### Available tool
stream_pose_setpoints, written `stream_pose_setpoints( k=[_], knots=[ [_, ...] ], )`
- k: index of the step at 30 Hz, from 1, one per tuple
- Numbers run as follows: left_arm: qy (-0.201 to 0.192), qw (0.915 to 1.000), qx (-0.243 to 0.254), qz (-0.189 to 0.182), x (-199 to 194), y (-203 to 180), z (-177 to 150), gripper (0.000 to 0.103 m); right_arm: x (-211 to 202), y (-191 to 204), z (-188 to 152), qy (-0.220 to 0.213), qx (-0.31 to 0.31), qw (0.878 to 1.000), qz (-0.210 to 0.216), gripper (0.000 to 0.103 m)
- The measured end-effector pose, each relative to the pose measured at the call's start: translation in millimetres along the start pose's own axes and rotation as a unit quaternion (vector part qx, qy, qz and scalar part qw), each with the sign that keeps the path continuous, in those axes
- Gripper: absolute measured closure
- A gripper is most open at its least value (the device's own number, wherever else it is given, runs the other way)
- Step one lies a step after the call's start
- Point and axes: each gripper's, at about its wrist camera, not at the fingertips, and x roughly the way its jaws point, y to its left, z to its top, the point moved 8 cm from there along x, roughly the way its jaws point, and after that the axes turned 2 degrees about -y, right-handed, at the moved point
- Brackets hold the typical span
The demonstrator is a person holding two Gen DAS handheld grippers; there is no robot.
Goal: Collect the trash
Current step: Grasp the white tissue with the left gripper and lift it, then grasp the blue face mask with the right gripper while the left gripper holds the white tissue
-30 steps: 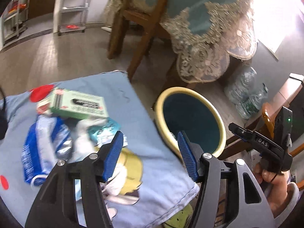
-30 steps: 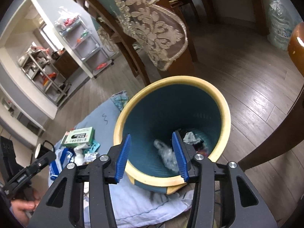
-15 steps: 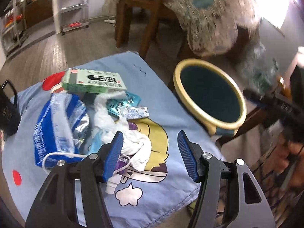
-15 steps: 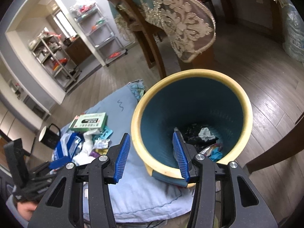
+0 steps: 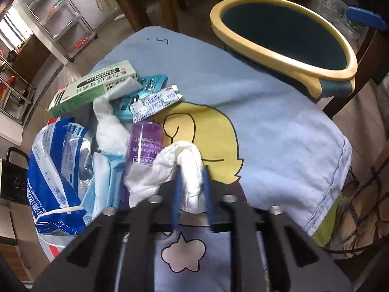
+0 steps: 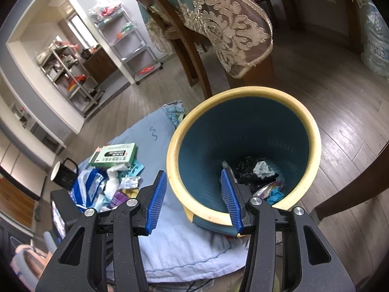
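Observation:
My left gripper [image 5: 191,187] is shut on a crumpled white tissue [image 5: 187,163] at the near edge of the trash pile on the blue cloth [image 5: 267,126]. The pile holds a purple bottle [image 5: 145,143], a green box [image 5: 97,87], a blue-and-white bag [image 5: 56,165], a teal blister pack [image 5: 148,85] and a small foil sachet [image 5: 155,102]. My right gripper [image 6: 193,199] is open and empty, its jaws either side of the near rim of the yellow-rimmed teal bin [image 6: 243,150], which holds some trash [image 6: 257,172]. The bin [image 5: 287,41] also shows in the left wrist view.
A black mug [image 6: 64,174] stands at the pile's far left. Wooden chairs and a table with a lace-edged cloth [image 6: 228,24] stand behind the bin. Metal shelving [image 6: 128,39] is further back. Water bottles [image 6: 376,46] stand on the floor at right.
My left gripper has moved down onto the pile and shut on the white tissue. My right gripper has stayed open over the bin's near rim, shifting only slightly.

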Motion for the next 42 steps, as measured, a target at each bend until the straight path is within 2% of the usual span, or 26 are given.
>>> stream_pose_setpoints(
  k=[4, 8, 12, 18, 21, 26, 28, 31, 37, 42],
  knots=[
    [-0.015, 0.9995, -0.023, -0.016, -7, 4, 5, 0.098, -2, 2, 1, -0.001, 0.0, 1.0, 0.003, 0.054],
    [-0.053, 0.9947, -0.07, -0.055, -27, 12, 16, 0.098, -3, 2, 0, -0.001, 0.001, 1.0, 0.004, 0.054],
    [-0.096, 0.9822, -0.126, -0.101, -58, 24, 25, 0.098, -2, 4, 0, -0.001, 0.003, 1.0, 0.008, 0.054],
    [-0.141, 0.9627, -0.188, -0.133, -100, 59, 28, 0.098, 3, 18, -3, 0.007, -0.013, 1.0, 0.02, 0.054],
    [-0.156, 0.9542, -0.214, -0.139, -118, 80, 32, 0.098, 9, 30, -6, 0.016, -0.027, 0.999, 0.028, 0.054],
    [-0.176, 0.9458, -0.237, -0.136, -145, 122, 34, 0.098, 19, 53, -14, 0.035, -0.057, 0.997, 0.044, 0.054],
    [-0.184, 0.9434, -0.244, -0.129, -156, 142, 32, 0.098, 23, 63, -18, 0.045, -0.07, 0.995, 0.051, 0.049],
    [-0.195, 0.9381, -0.26, -0.119, -163, 167, 25, 0.098, 31, 80, -24, 0.058, -0.098, 0.992, 0.059, 0.048],
    [-0.213, 0.9099, -0.333, -0.126, -152, 202, 8, 0.098, 52, 120, -36, 0.087, -0.138, 0.983, 0.084, 0.048],
    [-0.228, 0.8966, -0.357, -0.13, -149, 217, 7, 0.098, 78, 162, -47, 0.107, -0.174, 0.974, 0.101, 0.048]
  ],
)
